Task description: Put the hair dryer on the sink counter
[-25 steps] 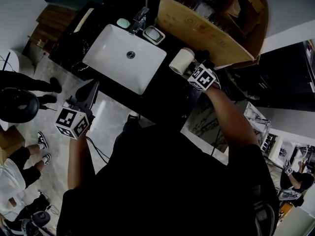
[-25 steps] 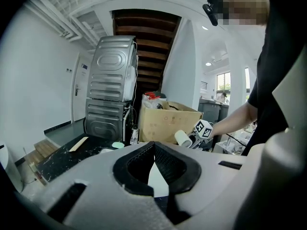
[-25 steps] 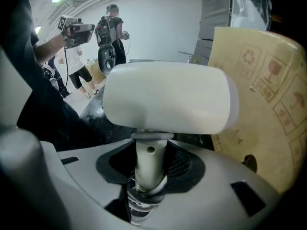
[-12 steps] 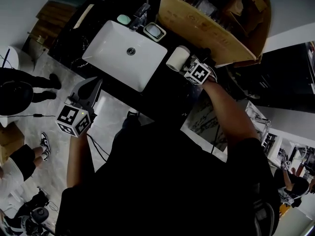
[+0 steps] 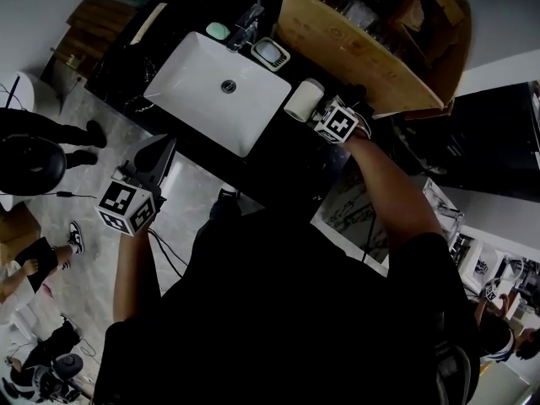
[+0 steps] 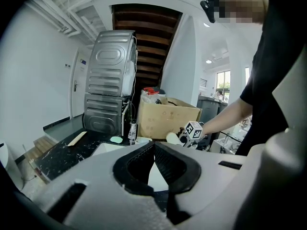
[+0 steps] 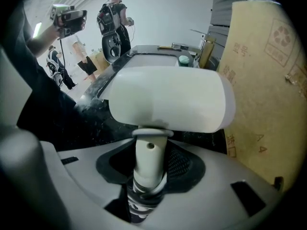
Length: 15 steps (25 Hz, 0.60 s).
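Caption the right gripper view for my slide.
Right gripper holds the white hair dryer by its handle, beside a cardboard box.

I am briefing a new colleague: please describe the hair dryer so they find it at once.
Find the white sink in the black counter. Right of it, before the cardboard box, is the hair dryer: a cream barrel, its handle clamped in the right gripper.

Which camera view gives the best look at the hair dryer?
The right gripper view: the white hair dryer fills the frame, its handle clamped in the right gripper. The head view shows only a small pale cylinder beside that gripper, over the black counter. The left gripper view shows it tiny and far off.
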Each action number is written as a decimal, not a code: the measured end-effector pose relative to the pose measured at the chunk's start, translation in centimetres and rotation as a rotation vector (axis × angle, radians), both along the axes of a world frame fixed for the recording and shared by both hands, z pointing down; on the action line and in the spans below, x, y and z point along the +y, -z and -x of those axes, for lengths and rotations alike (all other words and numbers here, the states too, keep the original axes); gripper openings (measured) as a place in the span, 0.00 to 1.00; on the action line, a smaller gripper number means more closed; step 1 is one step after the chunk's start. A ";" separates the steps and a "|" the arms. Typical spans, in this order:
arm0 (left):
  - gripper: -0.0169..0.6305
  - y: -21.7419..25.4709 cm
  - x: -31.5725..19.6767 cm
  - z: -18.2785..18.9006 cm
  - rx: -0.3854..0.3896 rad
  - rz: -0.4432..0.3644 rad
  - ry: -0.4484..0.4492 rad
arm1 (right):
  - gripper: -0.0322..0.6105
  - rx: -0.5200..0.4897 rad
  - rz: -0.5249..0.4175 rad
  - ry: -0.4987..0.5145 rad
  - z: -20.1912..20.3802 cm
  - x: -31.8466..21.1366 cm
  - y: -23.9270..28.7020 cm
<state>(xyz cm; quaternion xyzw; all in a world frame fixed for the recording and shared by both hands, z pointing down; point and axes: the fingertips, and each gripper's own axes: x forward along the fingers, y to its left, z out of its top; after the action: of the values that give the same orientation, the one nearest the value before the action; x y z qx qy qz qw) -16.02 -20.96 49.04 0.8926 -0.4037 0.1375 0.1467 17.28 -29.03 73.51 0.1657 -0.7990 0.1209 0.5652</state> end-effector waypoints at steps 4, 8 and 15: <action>0.05 -0.1 -0.1 0.2 0.002 0.002 0.012 | 0.30 0.004 0.001 0.005 0.1 -0.1 -0.1; 0.05 0.1 -0.2 0.0 0.006 -0.002 0.018 | 0.30 0.005 0.006 0.014 0.3 0.1 -0.5; 0.05 0.0 0.1 -0.1 -0.003 0.005 0.020 | 0.30 0.021 0.014 0.031 0.5 0.3 -1.2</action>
<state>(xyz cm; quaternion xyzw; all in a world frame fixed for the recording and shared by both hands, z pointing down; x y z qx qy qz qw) -15.94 -20.86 49.03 0.8879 -0.4125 0.1382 0.1496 16.79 -28.78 74.72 0.1507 -0.7945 0.1158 0.5767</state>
